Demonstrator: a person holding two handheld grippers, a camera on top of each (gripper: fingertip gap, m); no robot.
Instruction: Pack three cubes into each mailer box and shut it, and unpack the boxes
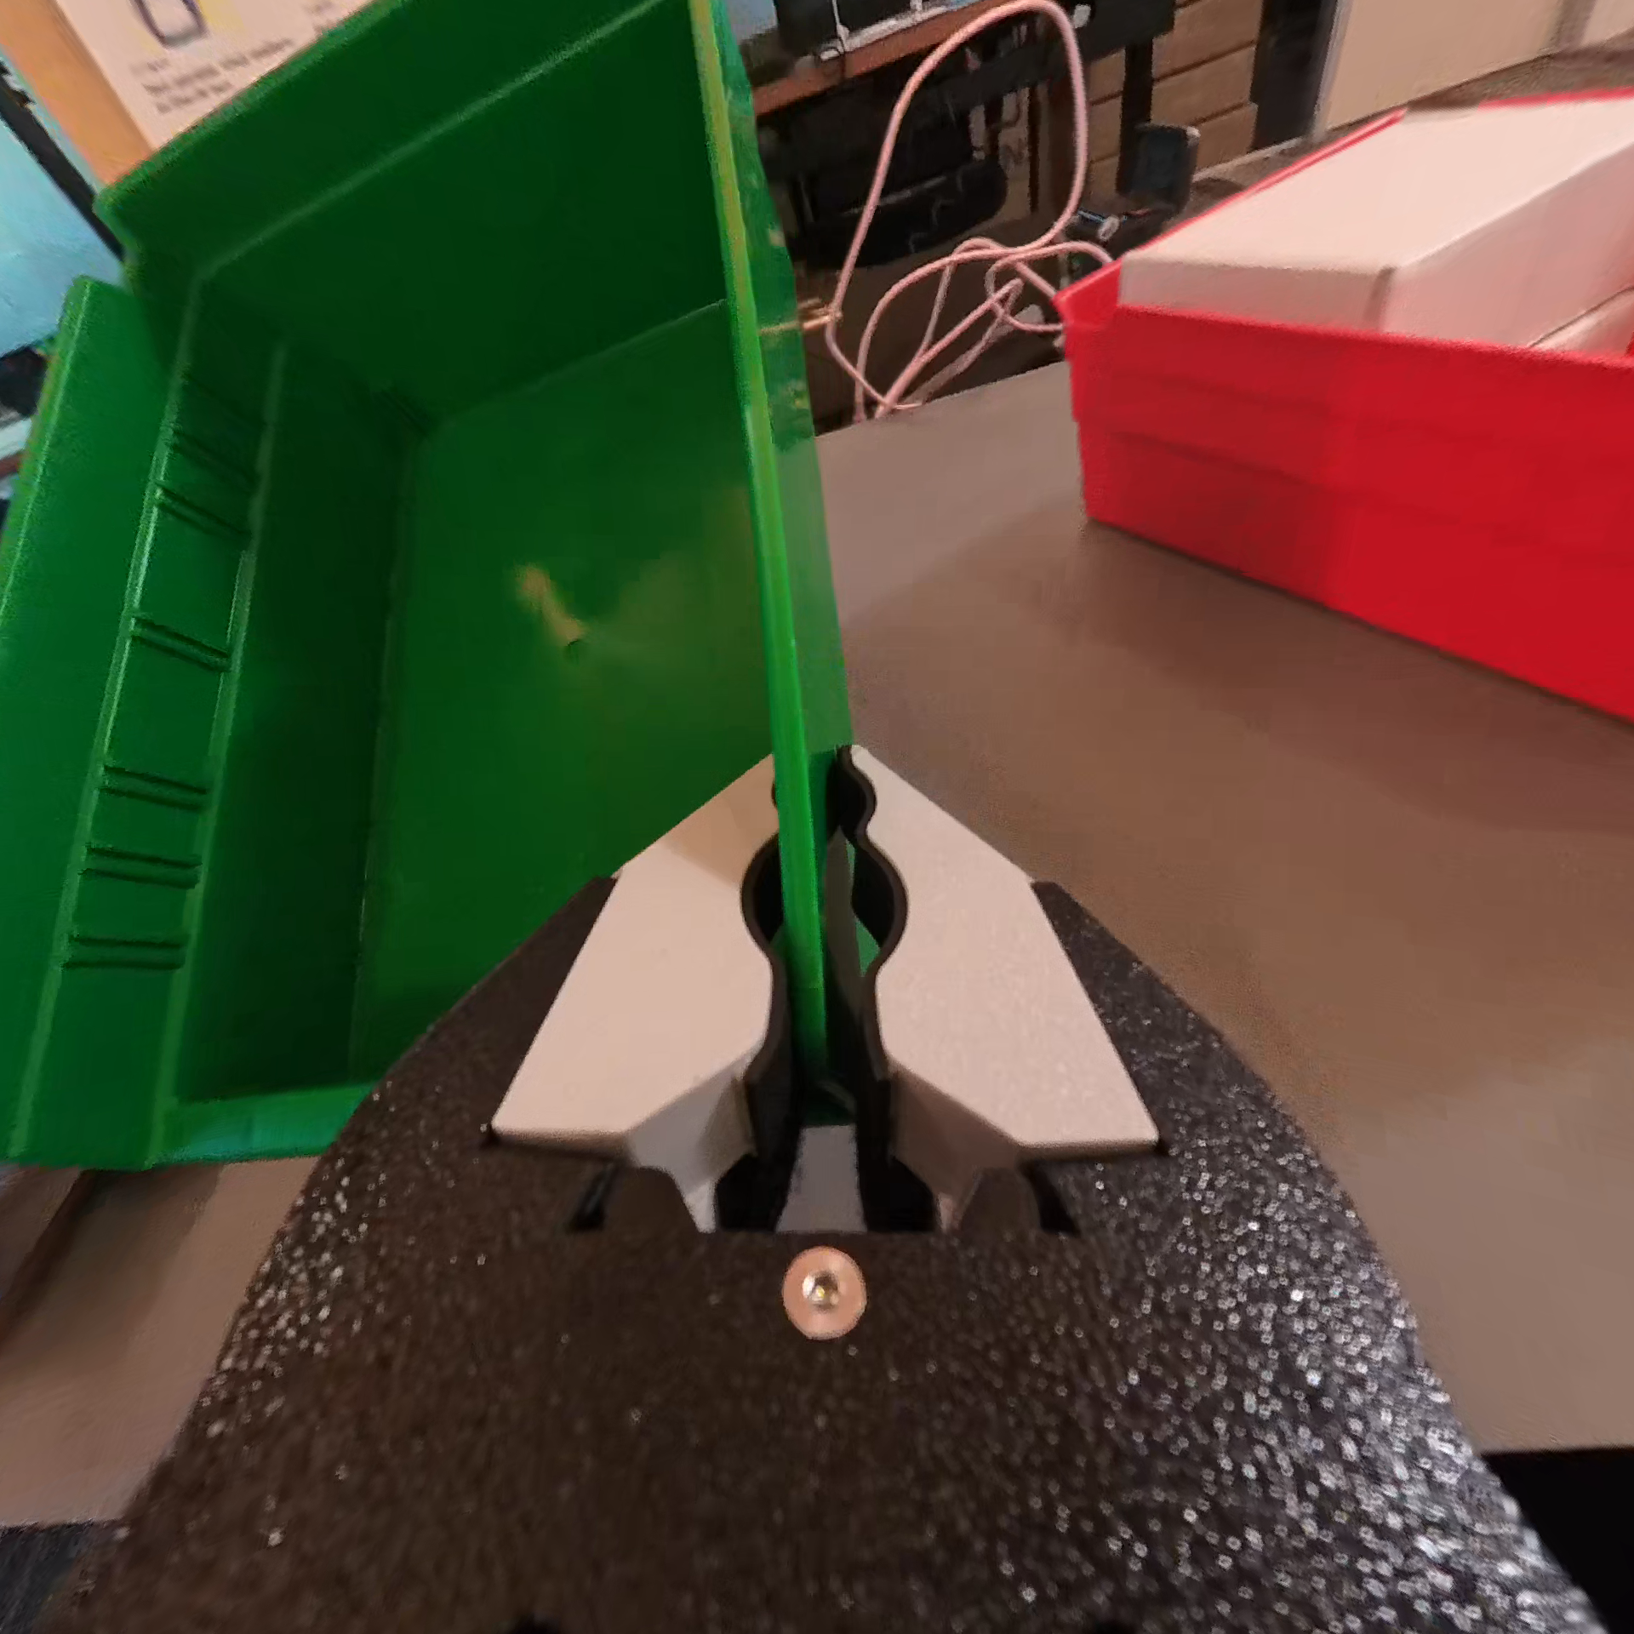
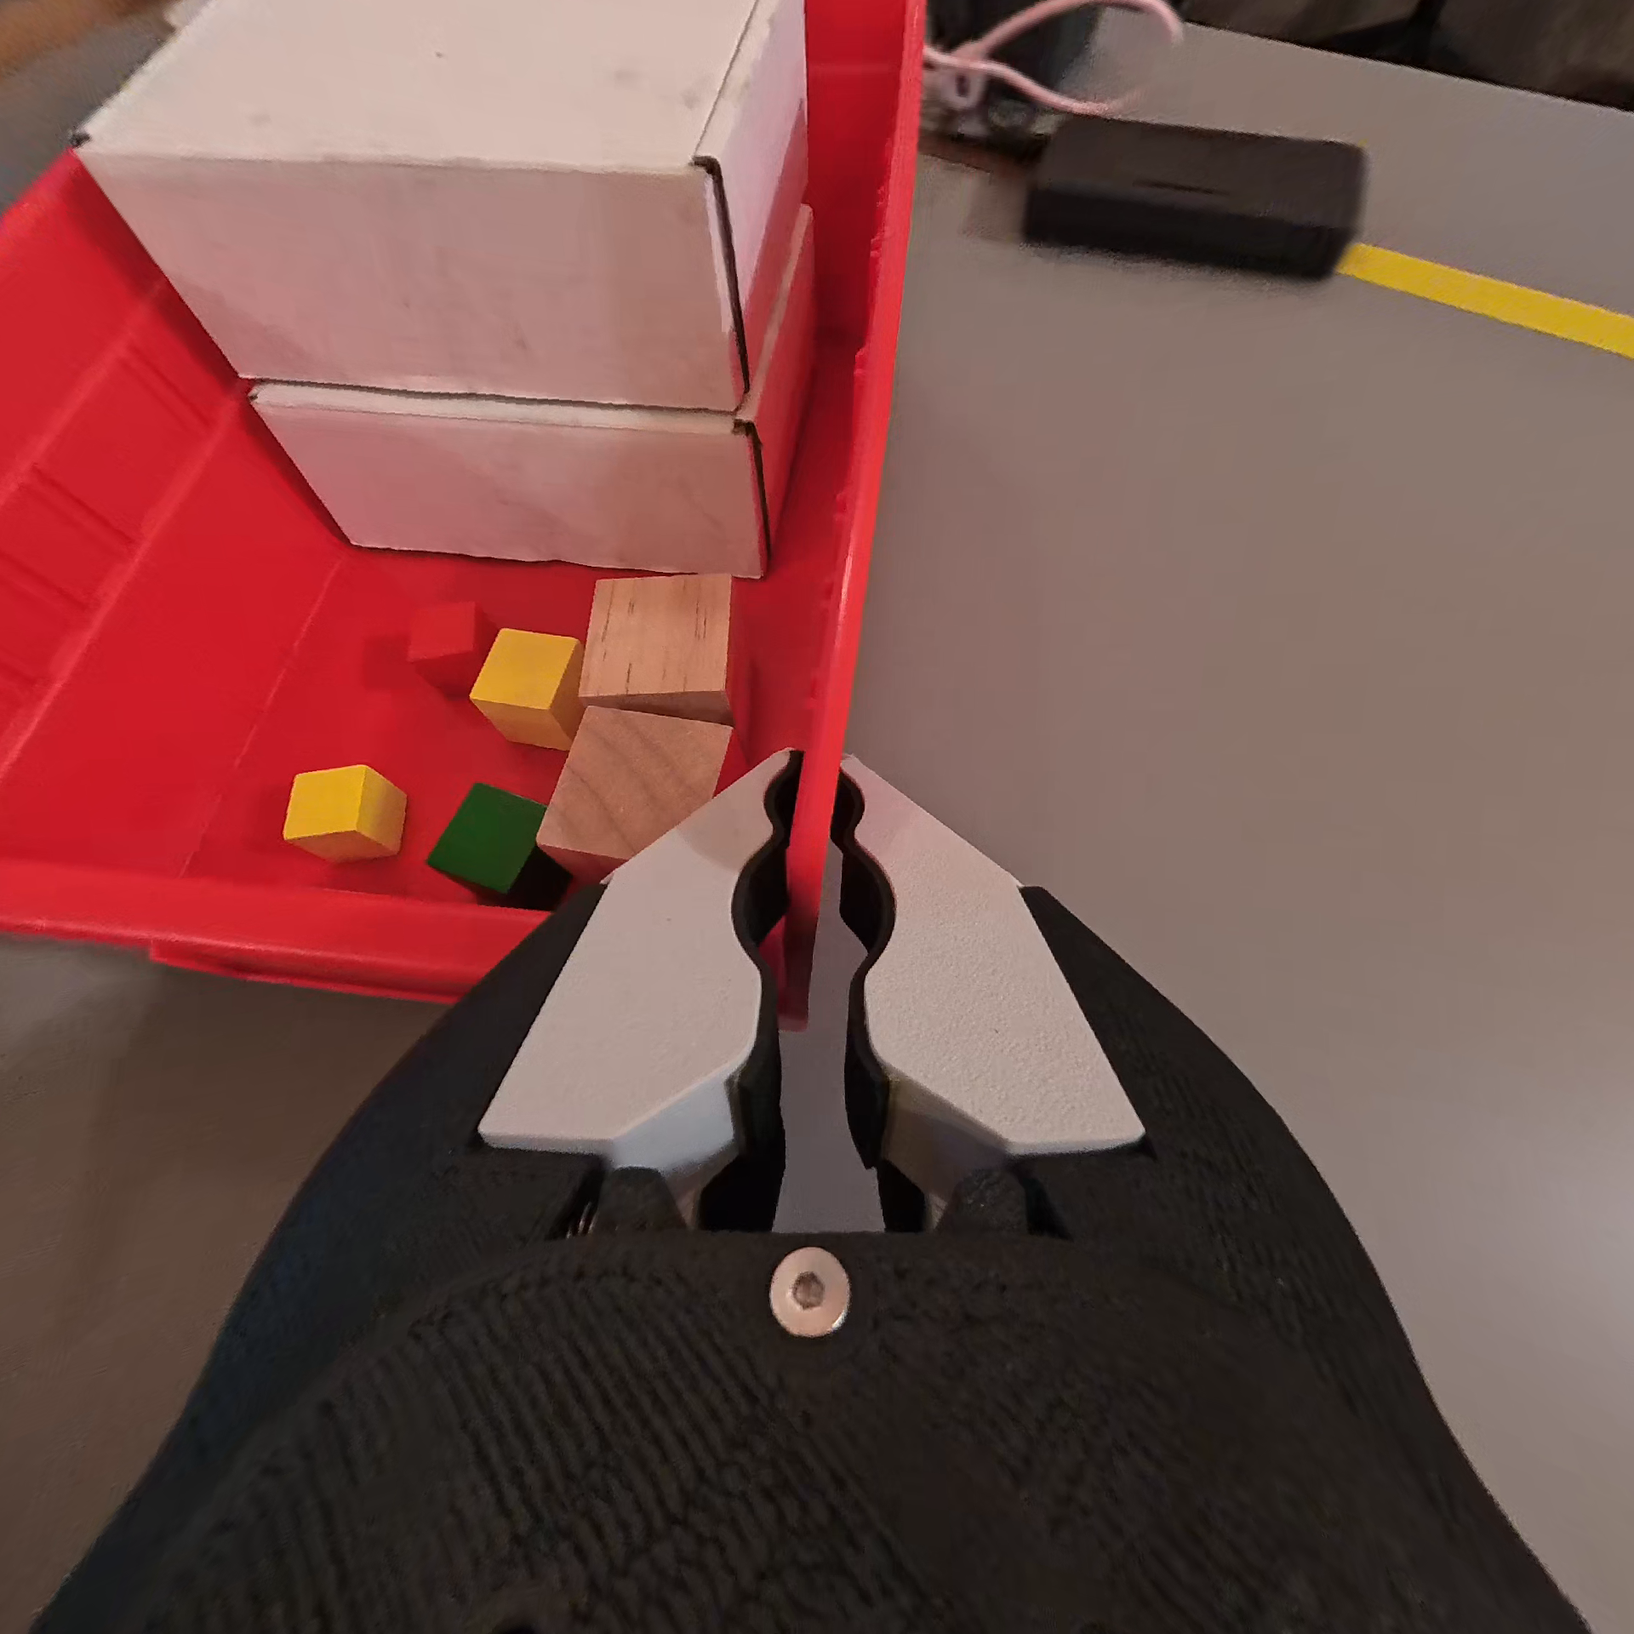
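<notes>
Left wrist view: the green bin (image 1: pixel 371 548) runs lengthwise away from the camera, its side wall pinched in the left gripper (image 1: pixel 818 778). Right gripper (image 2: pixel 818 769) likewise pinches the red bin (image 2: pixel 159 548) wall, beside stacked white boxes (image 2: pixel 495 292) and cubes (image 2: pixel 522 681).

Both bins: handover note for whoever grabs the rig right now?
Left gripper: shut on the green bin's side wall; bin looks empty.
Right gripper: shut on the red bin's side wall.
Red bin holds two stacked white mailer boxes, both closed, and loose cubes: two wooden, two yellow, one green, one red.
Done: hard to say; the box contents are hidden.
Left: open the boxes, then pack or unpack as needed.
</notes>
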